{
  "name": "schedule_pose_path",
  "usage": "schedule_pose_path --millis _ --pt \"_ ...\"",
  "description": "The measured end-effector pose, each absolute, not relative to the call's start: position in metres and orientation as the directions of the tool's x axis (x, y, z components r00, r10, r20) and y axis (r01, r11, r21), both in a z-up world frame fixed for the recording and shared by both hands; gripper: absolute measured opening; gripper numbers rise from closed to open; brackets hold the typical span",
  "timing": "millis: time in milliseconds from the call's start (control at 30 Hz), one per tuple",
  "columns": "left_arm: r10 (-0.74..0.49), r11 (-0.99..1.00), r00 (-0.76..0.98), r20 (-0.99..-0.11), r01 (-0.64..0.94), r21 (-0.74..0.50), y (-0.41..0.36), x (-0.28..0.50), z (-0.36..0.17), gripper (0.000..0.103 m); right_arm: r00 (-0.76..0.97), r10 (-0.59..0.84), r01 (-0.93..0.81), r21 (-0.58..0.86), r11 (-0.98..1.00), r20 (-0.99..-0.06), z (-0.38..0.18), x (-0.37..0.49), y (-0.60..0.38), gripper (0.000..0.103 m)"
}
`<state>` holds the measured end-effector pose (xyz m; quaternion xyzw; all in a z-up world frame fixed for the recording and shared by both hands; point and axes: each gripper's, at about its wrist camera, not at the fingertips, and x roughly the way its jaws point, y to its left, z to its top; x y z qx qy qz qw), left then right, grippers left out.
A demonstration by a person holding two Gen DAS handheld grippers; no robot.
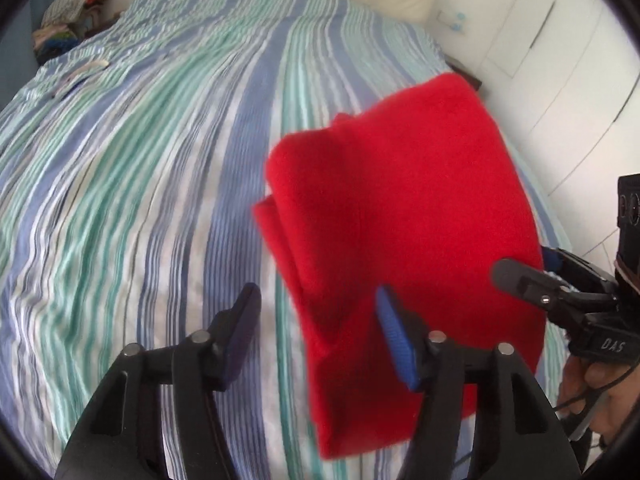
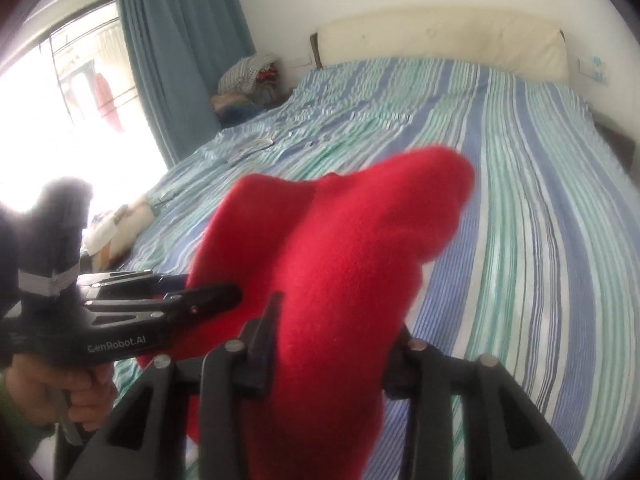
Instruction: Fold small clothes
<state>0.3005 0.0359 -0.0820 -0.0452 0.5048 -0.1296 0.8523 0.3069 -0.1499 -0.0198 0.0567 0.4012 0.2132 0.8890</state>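
A folded red fleece garment (image 1: 404, 216) hangs in the air above the striped bed (image 1: 140, 184). My right gripper (image 2: 332, 344) is shut on the red garment (image 2: 328, 264), which fills the gap between its fingers; it shows from the side in the left wrist view (image 1: 520, 276), clamped on the garment's right edge. My left gripper (image 1: 316, 324) is open, its blue-padded fingers apart, the right pad (image 1: 394, 336) touching the garment's lower left part. It shows in the right wrist view (image 2: 224, 294) at the garment's left side.
The striped blue-green bed (image 2: 520, 184) stretches ahead, with a cream headboard (image 2: 440, 36). A pile of clothes (image 2: 248, 80) sits at the far left corner beside the blue curtain (image 2: 180, 52). Small white items (image 1: 84, 74) lie on the bed's left. White wardrobe doors (image 1: 560, 60) stand on the right.
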Motion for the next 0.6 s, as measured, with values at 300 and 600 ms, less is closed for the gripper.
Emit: schedule_pose_path --millis 300,600 --pt "0.056 0.978 0.615 -0.787 0.124 0.166 0.041 0.153 -0.096 0.101 0.479 0.086 -0.030 0.082 0.996 -0.873 -0.123 0.179 -0.259 0.090" --pt "0.158 0.967 0.747 -0.646 0.014 0.253 0.021 0.105 0.009 0.102 0.617 0.077 -0.033 0.071 0.997 -0.783 -0.032 0.098 -0.234 0.098"
